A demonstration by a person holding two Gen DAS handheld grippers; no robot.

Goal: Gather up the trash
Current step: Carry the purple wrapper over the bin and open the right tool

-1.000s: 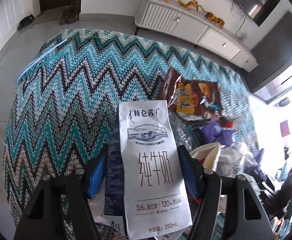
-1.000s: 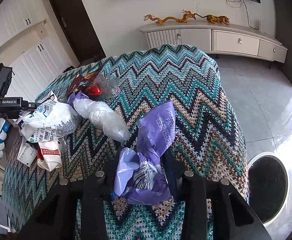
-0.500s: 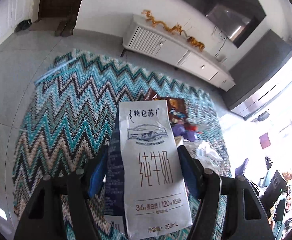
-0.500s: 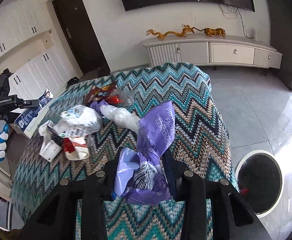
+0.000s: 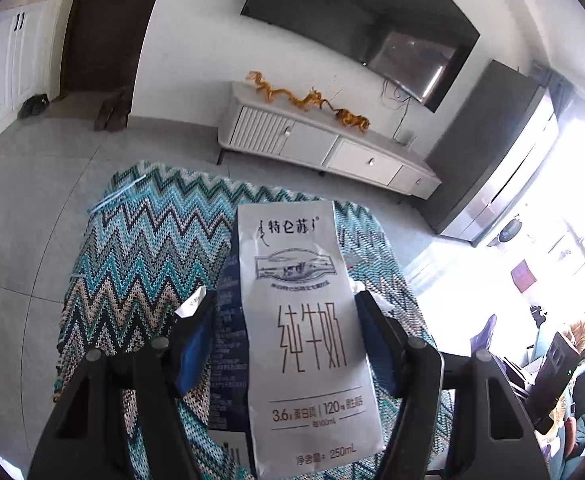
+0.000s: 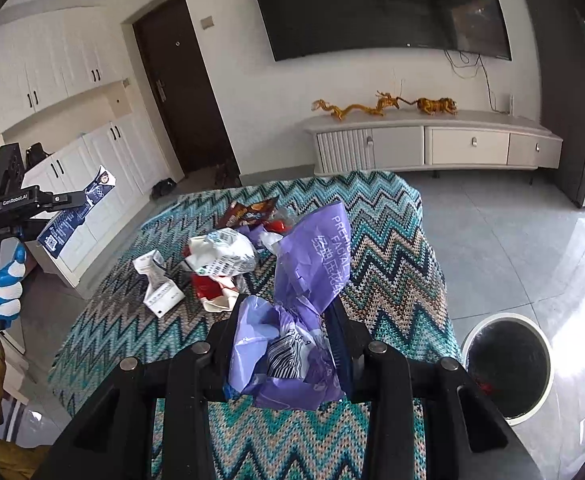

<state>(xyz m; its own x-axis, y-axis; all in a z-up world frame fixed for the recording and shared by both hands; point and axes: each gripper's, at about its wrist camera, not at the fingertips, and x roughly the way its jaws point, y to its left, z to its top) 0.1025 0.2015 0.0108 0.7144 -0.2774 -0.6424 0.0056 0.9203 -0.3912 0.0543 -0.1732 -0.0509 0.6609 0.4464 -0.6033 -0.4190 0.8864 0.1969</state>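
1. Across the room's far wall hangs a dark television [image 6: 380, 4], with a white cabinet [image 6: 432, 146] below it carrying golden dragon figures [image 6: 384, 106].
2. Nearer, the table [image 6: 392, 240] wears a teal zigzag knitted cover, and trash lies heaped on its middle: a white crumpled bag [image 6: 224, 256] with a barcode, a brown snack wrapper [image 6: 248, 210], a red-and-white wrapper [image 6: 212, 292] and a flattened white carton [image 6: 156, 284].
3. Beside the table's right corner, on the grey floor, stands a round white bin [image 6: 508, 364] with a dark inside.
4. Left tongs [image 5: 288, 332] are clamped on a white milk carton [image 5: 304, 340], held up above the table; it reads "纯牛奶", "3.6", "120" and "250mL", with a dark blue printed side panel. In the right wrist view these tongs bear the lettering "GenRobot.AI", and a blue-and-white gloved hand [image 6: 0, 280] grips their handle.
5. Right tongs [image 6: 288, 320] are closed on a crumpled purple wrapper [image 6: 304, 288], above the table's near edge; its print reads "PREMIUM FACIAL", with Chinese characters alongside and a barcode lower down.
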